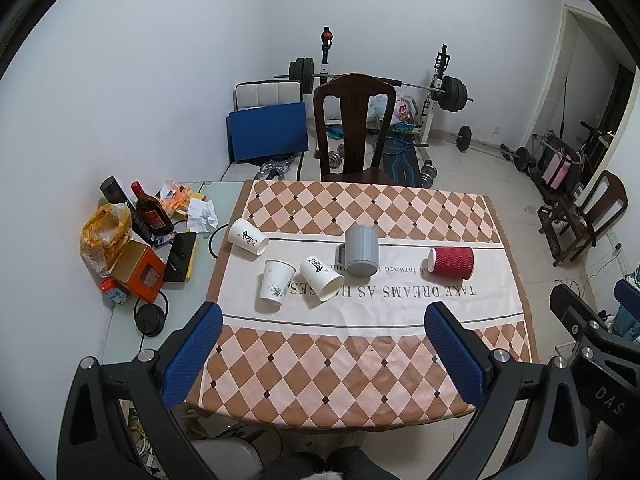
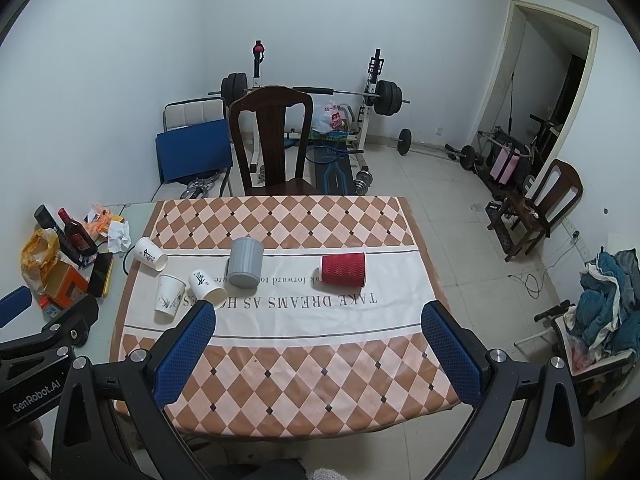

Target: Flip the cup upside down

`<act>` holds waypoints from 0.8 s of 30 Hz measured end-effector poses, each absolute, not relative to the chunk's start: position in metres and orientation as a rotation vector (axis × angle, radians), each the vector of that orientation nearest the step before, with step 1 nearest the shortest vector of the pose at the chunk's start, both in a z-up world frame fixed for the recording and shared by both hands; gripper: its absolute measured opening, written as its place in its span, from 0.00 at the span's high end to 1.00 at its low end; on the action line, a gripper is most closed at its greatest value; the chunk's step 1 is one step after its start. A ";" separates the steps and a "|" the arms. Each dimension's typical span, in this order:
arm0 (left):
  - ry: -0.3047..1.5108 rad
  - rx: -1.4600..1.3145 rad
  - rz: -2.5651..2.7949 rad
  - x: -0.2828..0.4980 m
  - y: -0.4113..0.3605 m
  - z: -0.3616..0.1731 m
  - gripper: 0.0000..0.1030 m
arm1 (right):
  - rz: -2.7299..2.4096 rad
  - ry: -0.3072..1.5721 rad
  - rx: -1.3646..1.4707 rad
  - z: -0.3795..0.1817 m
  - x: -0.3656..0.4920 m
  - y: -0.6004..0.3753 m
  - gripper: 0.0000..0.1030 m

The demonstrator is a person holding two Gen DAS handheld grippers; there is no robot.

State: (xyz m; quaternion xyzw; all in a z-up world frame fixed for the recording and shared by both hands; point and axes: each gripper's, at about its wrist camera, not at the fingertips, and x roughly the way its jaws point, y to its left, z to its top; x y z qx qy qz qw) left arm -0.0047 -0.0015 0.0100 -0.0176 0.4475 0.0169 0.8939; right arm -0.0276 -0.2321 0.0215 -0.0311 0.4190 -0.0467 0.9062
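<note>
Several cups sit on the checkered tablecloth [image 1: 360,360]. A red ribbed cup [image 1: 451,263] [image 2: 344,270] lies on its side at the right. A grey ridged mug [image 1: 361,251] [image 2: 245,263] stands mouth down in the middle. One white paper cup [image 1: 274,285] [image 2: 169,294] stands mouth down. Two white paper cups [image 1: 321,278] [image 1: 247,237] lie on their sides at the left. My left gripper [image 1: 322,314] is open and empty above the near edge. My right gripper [image 2: 318,312] is open and empty, also near the front edge.
Bottles [image 1: 150,214], an orange box [image 1: 138,272], bags and crumpled paper crowd the glass table at the left. A dark wooden chair [image 1: 354,128] stands behind the table. A barbell rack [image 1: 440,88] and weights fill the back of the room.
</note>
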 end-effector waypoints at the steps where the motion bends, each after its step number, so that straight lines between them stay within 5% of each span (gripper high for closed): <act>1: 0.928 -0.036 0.035 -0.005 -0.003 0.012 0.00 | -0.097 0.865 -0.064 0.022 -0.028 -0.232 0.00; 24: 0.910 -0.045 0.040 -0.012 -0.007 0.023 0.00 | -0.098 0.856 -0.069 0.031 -0.034 -0.235 0.00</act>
